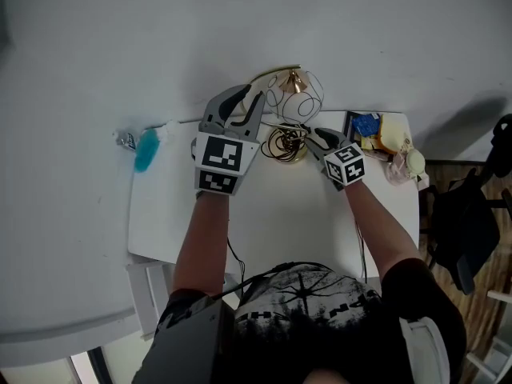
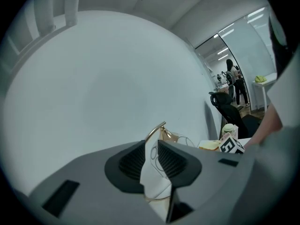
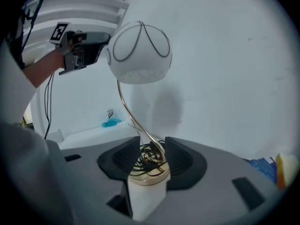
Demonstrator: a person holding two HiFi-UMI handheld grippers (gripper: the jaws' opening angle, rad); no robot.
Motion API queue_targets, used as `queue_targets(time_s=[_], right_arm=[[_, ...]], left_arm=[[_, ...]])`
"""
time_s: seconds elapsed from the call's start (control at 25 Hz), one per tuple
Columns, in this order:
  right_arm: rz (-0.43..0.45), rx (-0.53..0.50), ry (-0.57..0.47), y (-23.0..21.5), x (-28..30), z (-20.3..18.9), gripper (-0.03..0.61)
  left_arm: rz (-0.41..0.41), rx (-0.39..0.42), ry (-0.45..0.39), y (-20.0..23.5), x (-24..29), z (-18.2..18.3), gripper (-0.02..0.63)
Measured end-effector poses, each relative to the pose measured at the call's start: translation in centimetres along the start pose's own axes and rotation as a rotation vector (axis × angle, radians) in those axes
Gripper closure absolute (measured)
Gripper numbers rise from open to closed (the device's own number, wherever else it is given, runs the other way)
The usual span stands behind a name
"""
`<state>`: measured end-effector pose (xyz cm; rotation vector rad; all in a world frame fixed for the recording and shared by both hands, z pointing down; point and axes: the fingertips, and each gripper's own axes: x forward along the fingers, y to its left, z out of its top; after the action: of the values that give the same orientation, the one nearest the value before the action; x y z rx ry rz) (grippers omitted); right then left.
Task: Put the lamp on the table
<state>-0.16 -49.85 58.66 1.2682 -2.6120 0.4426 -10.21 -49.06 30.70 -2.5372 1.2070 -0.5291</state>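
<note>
The right tool point(image 3: 151, 149) holds its jaws wide apart, with the gold base point(image 3: 149, 173) of the lamp point(image 1: 293, 96) between them, unclamped. The left tool point(image 1: 242, 109), jaws narrowly apart, sits at 9 o'clock of the shade point(image 3: 139, 50). The lamp stands at the 12 o'clock edge of the desk point(image 1: 280, 206). It looks top-heavy and could topple if a jaw brushes the shade or snags the coiled cord point(image 3: 142, 156).

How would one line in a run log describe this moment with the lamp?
lamp: upright on table | left gripper: open, by shade | right gripper: open, by base | nothing gripped
</note>
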Motion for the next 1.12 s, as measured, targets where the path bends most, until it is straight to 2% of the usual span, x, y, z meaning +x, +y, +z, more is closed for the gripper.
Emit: queue_targets(time_s=[0.12, 0.28, 0.48, 0.76, 1.0, 1.12], right_arm=[[0.028, -0.012, -0.033, 1.3, -2.1, 1.3, 0.415], [0.065, -0.032, -0.082, 3.5, -5.5, 3.4, 0.478], [0.114, -0.091, -0.102, 6.1, -9.8, 4.9, 0.535], [0.155, -0.203, -0.079, 8.5, -14.9, 3.9, 0.546], [0.202, -0.16, -0.088, 10.3, -19.1, 2.3, 0.549], [0.231, -0.167, -0.091, 11.3, -20.7, 1.8, 0.551]], left_arm=[[-0.014, -0.042, -0.002, -1.3, -1.3, -0.7, 0.549], [-0.05, -0.09, -0.015, -4.1, -3.3, -2.0, 0.591], [-0.087, -0.175, 0.004, -8.5, -6.0, -4.7, 0.597], [-0.105, -0.284, 0.02, -14.5, -8.7, -7.7, 0.597], [-0.128, -0.372, 0.045, -19.9, -10.3, -9.7, 0.597], [-0.131, -0.367, 0.057, -21.9, -11.0, -10.1, 0.597]])
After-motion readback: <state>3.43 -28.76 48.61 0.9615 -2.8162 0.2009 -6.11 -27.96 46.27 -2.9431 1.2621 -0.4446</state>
